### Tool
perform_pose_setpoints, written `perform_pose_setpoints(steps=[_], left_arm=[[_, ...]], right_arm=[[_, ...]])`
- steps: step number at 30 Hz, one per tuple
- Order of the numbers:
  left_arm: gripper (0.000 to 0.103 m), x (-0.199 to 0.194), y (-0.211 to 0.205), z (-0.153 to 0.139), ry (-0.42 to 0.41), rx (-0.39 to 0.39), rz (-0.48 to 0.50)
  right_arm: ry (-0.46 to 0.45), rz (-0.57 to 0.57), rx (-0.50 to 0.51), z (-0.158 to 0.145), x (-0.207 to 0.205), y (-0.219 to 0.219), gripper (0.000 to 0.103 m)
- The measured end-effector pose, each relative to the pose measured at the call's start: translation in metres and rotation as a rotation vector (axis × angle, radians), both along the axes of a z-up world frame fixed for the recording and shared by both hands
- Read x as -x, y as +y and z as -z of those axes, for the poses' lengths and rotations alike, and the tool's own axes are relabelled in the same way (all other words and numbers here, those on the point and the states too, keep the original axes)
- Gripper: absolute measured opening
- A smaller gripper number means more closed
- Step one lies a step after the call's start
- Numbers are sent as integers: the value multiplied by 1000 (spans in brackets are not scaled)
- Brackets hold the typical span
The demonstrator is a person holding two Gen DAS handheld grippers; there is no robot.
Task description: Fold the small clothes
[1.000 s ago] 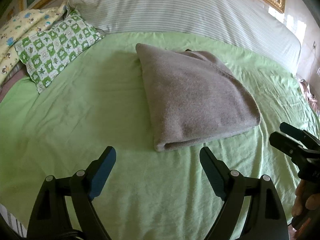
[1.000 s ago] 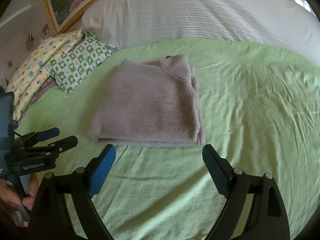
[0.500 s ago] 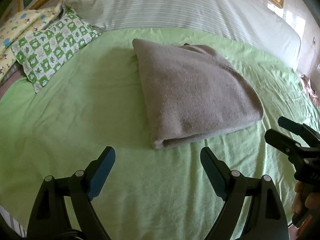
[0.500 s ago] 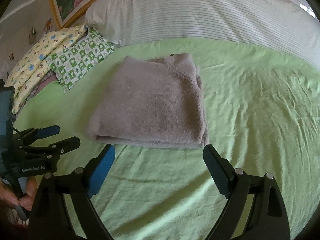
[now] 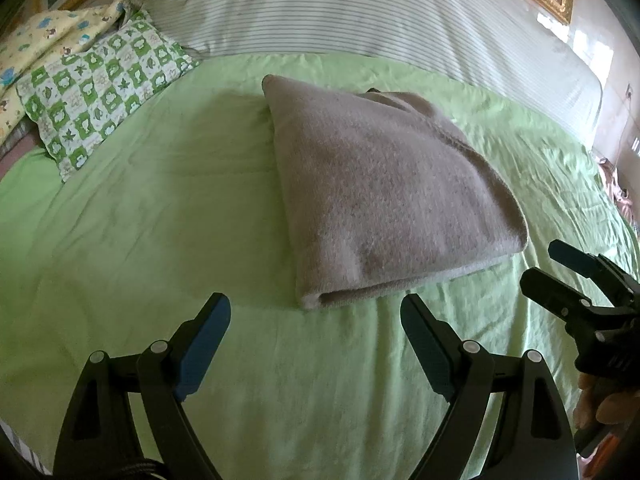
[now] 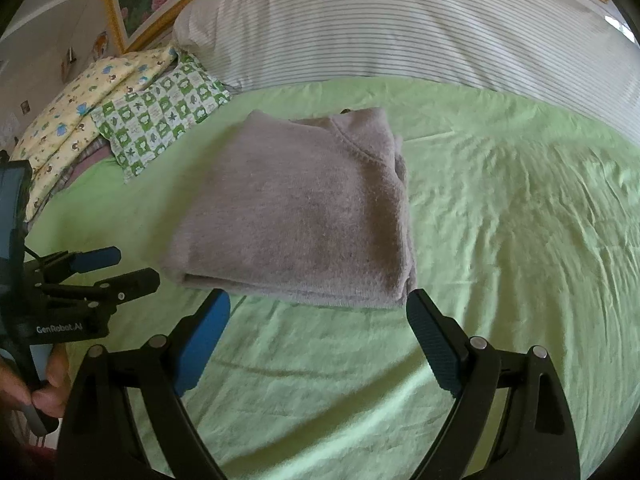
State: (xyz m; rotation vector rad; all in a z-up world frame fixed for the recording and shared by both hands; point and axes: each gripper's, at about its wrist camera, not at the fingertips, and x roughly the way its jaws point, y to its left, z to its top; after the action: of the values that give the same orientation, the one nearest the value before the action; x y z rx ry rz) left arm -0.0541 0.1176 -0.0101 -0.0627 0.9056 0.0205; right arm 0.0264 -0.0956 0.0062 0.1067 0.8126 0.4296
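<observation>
A grey fleece sweater (image 5: 380, 192) lies folded into a neat rectangle on the green bedsheet (image 5: 160, 220); it also shows in the right wrist view (image 6: 304, 212), neckline toward the headboard. My left gripper (image 5: 315, 312) is open and empty, just short of the sweater's near folded edge. My right gripper (image 6: 318, 308) is open and empty, its fingertips at the sweater's near edge. The right gripper also shows at the right of the left wrist view (image 5: 560, 276), and the left gripper at the left of the right wrist view (image 6: 120, 268).
A large striped pillow (image 5: 360, 8) runs along the headboard. A green checked pillow (image 5: 100, 92) and a yellow patterned pillow (image 5: 36, 40) lie at the far left. The green sheet (image 6: 520, 240) spreads wide to the right of the sweater.
Both grippers have moved slightly closer to the folded sweater. Both stay open and empty. The sweater has not moved.
</observation>
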Motion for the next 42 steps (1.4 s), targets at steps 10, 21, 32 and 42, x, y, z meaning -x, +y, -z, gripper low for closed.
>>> perform_pose_setpoints(steps=[10,21,32,42], left_arm=[[88,-2,-2,-1,5,-9,2],[88,-2,1,-2,4,-10,-12],[88,-2,2,-6,-7,-6,-18],[88,-3,2,-7,-7,-9,-15]], right_arm=[[4,-17,-1,4,-9,2,90],[1,-31,-4,4,-12,8,90],[-10,-26,-14,0,-14,7,90],[-16,-26,-19,-2,-15,7,90]])
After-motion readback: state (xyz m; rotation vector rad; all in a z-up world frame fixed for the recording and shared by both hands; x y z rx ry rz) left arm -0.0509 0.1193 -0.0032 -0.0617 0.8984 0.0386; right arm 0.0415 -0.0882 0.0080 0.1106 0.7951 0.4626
